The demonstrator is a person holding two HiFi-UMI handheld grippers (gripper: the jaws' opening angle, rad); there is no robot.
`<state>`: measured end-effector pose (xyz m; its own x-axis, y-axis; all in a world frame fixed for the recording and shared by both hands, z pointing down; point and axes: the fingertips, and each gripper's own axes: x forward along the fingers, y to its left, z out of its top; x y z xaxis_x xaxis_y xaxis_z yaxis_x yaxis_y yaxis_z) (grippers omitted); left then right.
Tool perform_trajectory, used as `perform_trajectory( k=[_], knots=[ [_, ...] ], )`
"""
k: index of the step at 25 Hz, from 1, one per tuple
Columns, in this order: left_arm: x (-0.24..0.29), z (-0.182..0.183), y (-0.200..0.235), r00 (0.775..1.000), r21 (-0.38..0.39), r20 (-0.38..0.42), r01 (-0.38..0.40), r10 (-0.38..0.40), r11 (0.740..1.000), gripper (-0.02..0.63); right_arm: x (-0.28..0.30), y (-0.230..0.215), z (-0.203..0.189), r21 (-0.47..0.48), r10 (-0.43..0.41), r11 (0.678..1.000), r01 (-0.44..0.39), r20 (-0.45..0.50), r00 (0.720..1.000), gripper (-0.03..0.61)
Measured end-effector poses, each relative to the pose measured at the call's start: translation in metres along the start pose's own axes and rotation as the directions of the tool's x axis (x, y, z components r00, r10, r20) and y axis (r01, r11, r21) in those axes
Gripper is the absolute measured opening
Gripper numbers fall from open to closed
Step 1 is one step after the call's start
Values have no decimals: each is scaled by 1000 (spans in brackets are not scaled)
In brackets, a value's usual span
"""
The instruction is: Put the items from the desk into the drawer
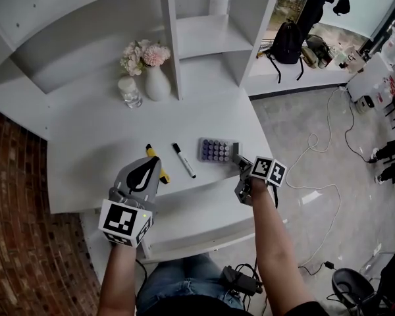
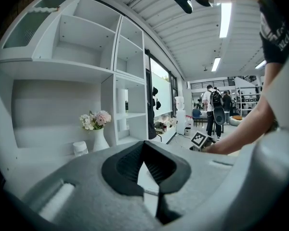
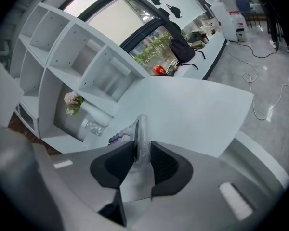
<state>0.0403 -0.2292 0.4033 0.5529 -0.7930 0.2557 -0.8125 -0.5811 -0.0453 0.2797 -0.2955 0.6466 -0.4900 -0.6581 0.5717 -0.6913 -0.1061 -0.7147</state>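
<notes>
A grey calculator (image 1: 215, 150) with purple keys lies on the white desk (image 1: 99, 143), and my right gripper (image 1: 239, 159) is shut on its right end. In the right gripper view the calculator (image 3: 140, 129) stands edge-on between the pads, tilted up off the desk. A white marker with a black cap (image 1: 184, 160) lies left of it. Further left a yellow pen (image 1: 149, 151) is partly hidden under my left gripper (image 1: 151, 168), which hovers shut with nothing in it. A white drawer (image 1: 204, 241) stands pulled out below the desk's front edge.
A white vase of pink flowers (image 1: 157, 78) and a glass jar (image 1: 130, 92) stand at the back of the desk under white shelves (image 1: 204, 31). Cables (image 1: 329, 150) run over the floor to the right. People (image 2: 214, 105) stand far off in the room.
</notes>
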Motion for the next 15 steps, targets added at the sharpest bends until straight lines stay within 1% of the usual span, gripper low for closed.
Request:
perform_trajectory(
  k=[2,5,7,11,15],
  knots=[
    [-1,-1,-1,1000,2,-3,4,-4,1000,-2,-1,4,-1,9,19,1000,-20,18,1000,110],
    [-4,-2,-1,1000,5,-3,9,-9,1000,-2,-8,12,0,8,46,999,-47,70,997,103],
    [-6,1,-1,1000,7,5,13,-13,1000,-2,-15,19,2,-25,43,999,-41,84,996,100],
    [-11,9,-3,999,7,27,24,-24,1000,-2,-30,31,3,-106,1,994,8,92,996,100],
    [-16,17,-7,998,16,47,44,-44,999,-2,-46,50,4,-163,22,987,-3,113,993,100]
  ],
)
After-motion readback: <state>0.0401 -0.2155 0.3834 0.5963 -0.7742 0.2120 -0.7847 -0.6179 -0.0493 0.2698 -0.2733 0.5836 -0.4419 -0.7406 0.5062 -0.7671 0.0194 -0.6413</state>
